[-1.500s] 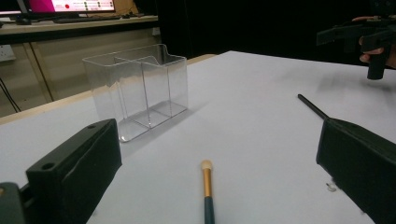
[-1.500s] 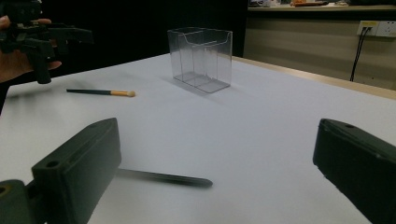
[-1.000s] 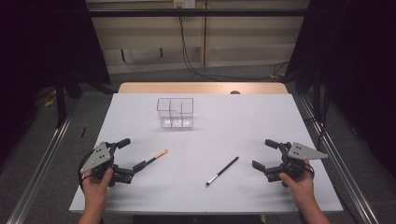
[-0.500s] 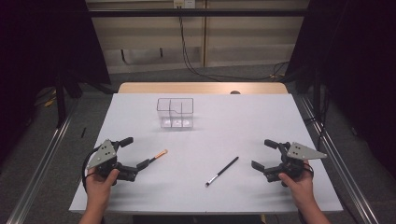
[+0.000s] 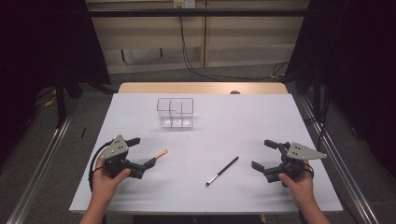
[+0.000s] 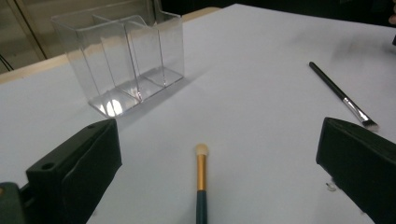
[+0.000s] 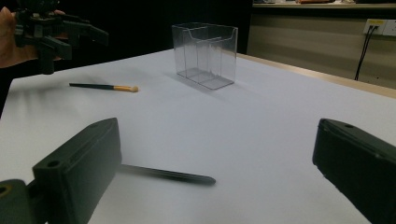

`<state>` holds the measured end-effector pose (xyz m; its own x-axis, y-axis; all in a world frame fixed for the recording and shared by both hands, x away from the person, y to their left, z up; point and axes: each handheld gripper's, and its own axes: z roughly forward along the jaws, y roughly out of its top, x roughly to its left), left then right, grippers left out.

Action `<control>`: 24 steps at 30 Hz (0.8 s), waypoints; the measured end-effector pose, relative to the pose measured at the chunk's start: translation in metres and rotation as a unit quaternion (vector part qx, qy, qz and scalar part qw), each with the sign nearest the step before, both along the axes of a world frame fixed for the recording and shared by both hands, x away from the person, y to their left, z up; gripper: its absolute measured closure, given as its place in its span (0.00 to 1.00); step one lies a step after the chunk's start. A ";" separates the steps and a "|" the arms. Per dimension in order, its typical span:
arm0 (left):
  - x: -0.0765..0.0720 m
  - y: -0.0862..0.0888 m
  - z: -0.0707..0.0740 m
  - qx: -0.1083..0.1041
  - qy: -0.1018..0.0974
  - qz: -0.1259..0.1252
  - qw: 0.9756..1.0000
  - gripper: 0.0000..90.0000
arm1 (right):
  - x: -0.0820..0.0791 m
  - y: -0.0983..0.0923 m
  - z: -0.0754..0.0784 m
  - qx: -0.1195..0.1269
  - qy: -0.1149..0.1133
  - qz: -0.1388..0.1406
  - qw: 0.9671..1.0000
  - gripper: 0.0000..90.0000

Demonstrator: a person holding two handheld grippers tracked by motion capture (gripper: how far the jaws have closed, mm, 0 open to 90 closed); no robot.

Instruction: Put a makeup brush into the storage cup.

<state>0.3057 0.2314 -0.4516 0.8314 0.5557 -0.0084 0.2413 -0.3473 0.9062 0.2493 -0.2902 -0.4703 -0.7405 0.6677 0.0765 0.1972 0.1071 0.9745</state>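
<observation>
High view: the left gripper (image 5: 142, 152), lower left, gapes open at the gold brush (image 5: 160, 153); the right gripper (image 5: 264, 155), lower right, is open near the black brush (image 5: 222, 171). The organiser (image 5: 175, 112) stands upper centre on the worktop (image 5: 243, 121).

Left gripper view: the gold brush (image 6: 201, 179) lies centred between the jaws; best to advance straight and close on the handle.

Right gripper view: the black brush (image 7: 168, 175) lies low, left of centre.

Wide-open left claw (image 6: 219, 186), gold-banded brush (image 6: 201, 179) between jaws, clear organizer (image 6: 122, 60) beyond, black brush (image 6: 342, 95) right
</observation>
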 end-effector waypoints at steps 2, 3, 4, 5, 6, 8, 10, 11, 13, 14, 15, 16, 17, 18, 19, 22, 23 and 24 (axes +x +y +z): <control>0.002 -0.003 0.000 0.014 0.010 0.001 1.000 0.00 | 0.000 0.000 0.000 -0.001 0.002 0.000 1.000 0.01; 0.003 -0.004 0.001 0.020 0.017 -0.002 1.000 0.00 | 0.000 0.000 0.000 -0.001 0.002 0.001 1.000 0.01; 0.005 -0.005 0.001 0.022 0.024 -0.006 0.999 0.00 | 0.000 0.000 0.000 -0.002 0.002 0.002 1.000 0.01; 0.006 -0.007 0.000 0.026 0.032 -0.005 0.999 0.00 | 0.000 0.000 0.000 -0.003 0.002 0.002 1.000 0.01; 0.007 -0.007 0.000 0.031 0.038 -0.005 0.999 0.00 | 0.000 0.000 0.000 -0.003 0.002 0.002 1.000 0.01; 0.010 -0.010 -0.001 0.037 0.051 -0.003 0.998 0.00 | 0.000 0.000 0.000 -0.004 0.002 0.002 1.000 0.01; 0.011 -0.012 -0.002 0.044 0.059 -0.004 0.997 0.00 | 0.000 0.000 0.000 -0.003 0.002 0.001 1.000 0.01; 0.012 -0.013 -0.002 0.049 0.062 -0.004 0.997 0.00 | 0.000 0.000 0.000 -0.004 0.002 0.001 1.000 0.01; 0.015 -0.016 -0.002 0.063 0.075 -0.004 0.995 0.00 | 0.000 0.000 0.000 -0.003 0.002 0.001 1.000 0.01; 0.015 -0.018 -0.001 0.067 0.079 -0.003 0.995 0.00 | 0.000 0.000 0.000 -0.003 0.002 0.001 1.000 0.01; 0.016 -0.019 -0.001 0.072 0.088 -0.005 0.993 0.00 | 0.000 0.000 0.000 -0.003 0.002 0.001 1.000 0.01; 0.017 -0.021 0.000 0.081 0.094 -0.006 0.992 0.00 | 0.000 0.000 0.000 -0.004 0.003 0.001 1.000 0.01; 0.018 -0.023 0.001 0.090 0.097 -0.009 0.991 0.00 | 0.000 0.000 0.000 -0.004 0.002 0.001 1.000 0.01; 0.018 -0.025 0.002 0.096 0.107 -0.012 0.990 0.00 | 0.000 0.000 0.000 -0.003 0.002 0.002 1.000 0.01; 0.021 -0.027 0.004 0.113 0.120 -0.014 0.986 0.00 | 0.000 0.001 0.000 -0.004 0.002 0.002 1.000 0.01; 0.023 -0.029 0.005 0.126 0.137 -0.014 0.982 0.00 | 0.000 0.001 0.000 -0.005 0.003 0.002 1.000 0.01; 0.025 -0.031 0.005 0.138 0.141 -0.013 0.980 0.00 | 0.000 0.001 0.000 -0.005 0.003 0.002 1.000 0.01; 0.026 -0.034 0.006 0.161 0.152 -0.011 0.975 0.00 | 0.000 0.001 0.000 -0.005 0.003 0.003 1.000 0.01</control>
<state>0.3321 0.1974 -0.4458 0.8301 0.5513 -0.0835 0.4699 -0.6110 0.6371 0.2492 -0.2897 -0.4704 -0.7436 0.6645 0.0737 0.2022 0.1185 0.9721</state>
